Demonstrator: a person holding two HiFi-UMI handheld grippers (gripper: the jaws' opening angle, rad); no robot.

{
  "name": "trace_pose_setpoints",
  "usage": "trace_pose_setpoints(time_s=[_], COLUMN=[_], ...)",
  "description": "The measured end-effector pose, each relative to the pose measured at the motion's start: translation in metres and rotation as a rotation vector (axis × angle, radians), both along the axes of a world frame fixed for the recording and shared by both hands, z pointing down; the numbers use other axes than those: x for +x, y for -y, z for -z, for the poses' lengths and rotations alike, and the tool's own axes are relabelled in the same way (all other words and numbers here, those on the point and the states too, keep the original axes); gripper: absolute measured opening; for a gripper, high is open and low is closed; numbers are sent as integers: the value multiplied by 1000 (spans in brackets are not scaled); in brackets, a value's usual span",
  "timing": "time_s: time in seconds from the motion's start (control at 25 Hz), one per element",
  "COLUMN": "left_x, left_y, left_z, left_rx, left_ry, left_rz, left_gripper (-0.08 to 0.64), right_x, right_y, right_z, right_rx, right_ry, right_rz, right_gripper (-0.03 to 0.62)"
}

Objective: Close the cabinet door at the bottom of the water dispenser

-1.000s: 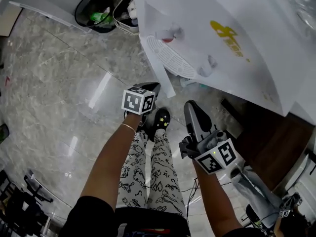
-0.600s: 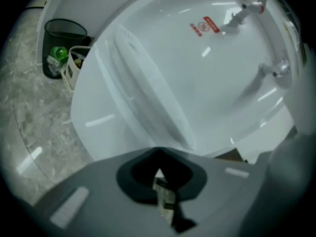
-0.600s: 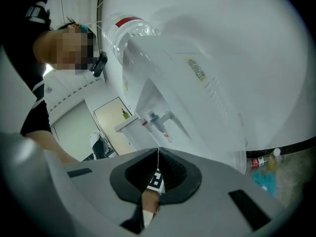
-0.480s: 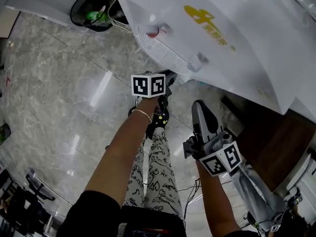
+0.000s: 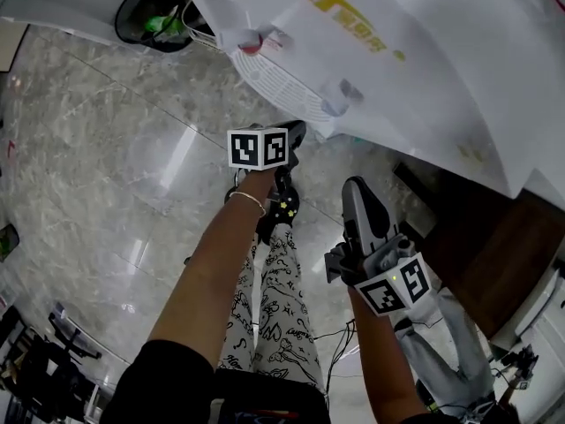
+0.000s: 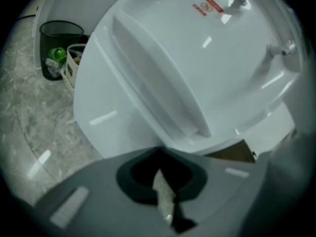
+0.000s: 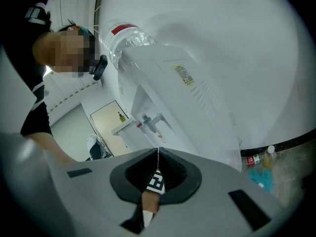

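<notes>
Cabinet door [image 6: 111, 110] stands just ahead of my left gripper [image 5: 294, 132], whose jaws are pressed together. That gripper has advanced under the water dispenser [image 5: 424, 51], and the door edge that jutted out a second ago is gone, so I judge it nearly shut. My right gripper [image 5: 354, 190], jaws together and empty, hangs back. Marble floor [image 5: 97, 166] below, with a bin [image 5: 146, 11] beyond to the left.

Setting: office or lobby corner, by the look of it. Around you: polished grey marble floor [image 5: 97, 148]; white bottle-fed water dispenser [image 5: 424, 69] far ahead; black mesh waste bin [image 5: 146, 20] at its left; dark wooden furniture [image 5: 481, 254] on your right; pale door [image 7: 114, 118] beyond.
</notes>
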State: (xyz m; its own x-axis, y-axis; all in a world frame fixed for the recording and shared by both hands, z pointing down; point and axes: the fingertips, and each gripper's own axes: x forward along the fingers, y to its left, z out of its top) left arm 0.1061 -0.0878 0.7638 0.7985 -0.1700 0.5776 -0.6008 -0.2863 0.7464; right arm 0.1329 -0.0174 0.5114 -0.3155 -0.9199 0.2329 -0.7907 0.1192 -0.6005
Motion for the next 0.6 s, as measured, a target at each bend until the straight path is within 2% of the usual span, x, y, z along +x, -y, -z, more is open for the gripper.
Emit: trace_pose_setpoints(time_s=[0.4,0.52,0.6], left_x=[20,12,1], left_y=[5,-7,-19], left_z=[6,25,50], left_rx=[9,56,129], left_ry=[-26,-34,-31], left_rz=[-17,-53,-85], left_gripper=[-3,-3,-3], right_x=[21,22,20], right_y=[-5,-6,-7], right_z=[6,15,25], right_rx=[6,12,22], right_ry=[-17,-31,-36], right_rz=[-66,-66,-62], right_gripper=[17,17,17])
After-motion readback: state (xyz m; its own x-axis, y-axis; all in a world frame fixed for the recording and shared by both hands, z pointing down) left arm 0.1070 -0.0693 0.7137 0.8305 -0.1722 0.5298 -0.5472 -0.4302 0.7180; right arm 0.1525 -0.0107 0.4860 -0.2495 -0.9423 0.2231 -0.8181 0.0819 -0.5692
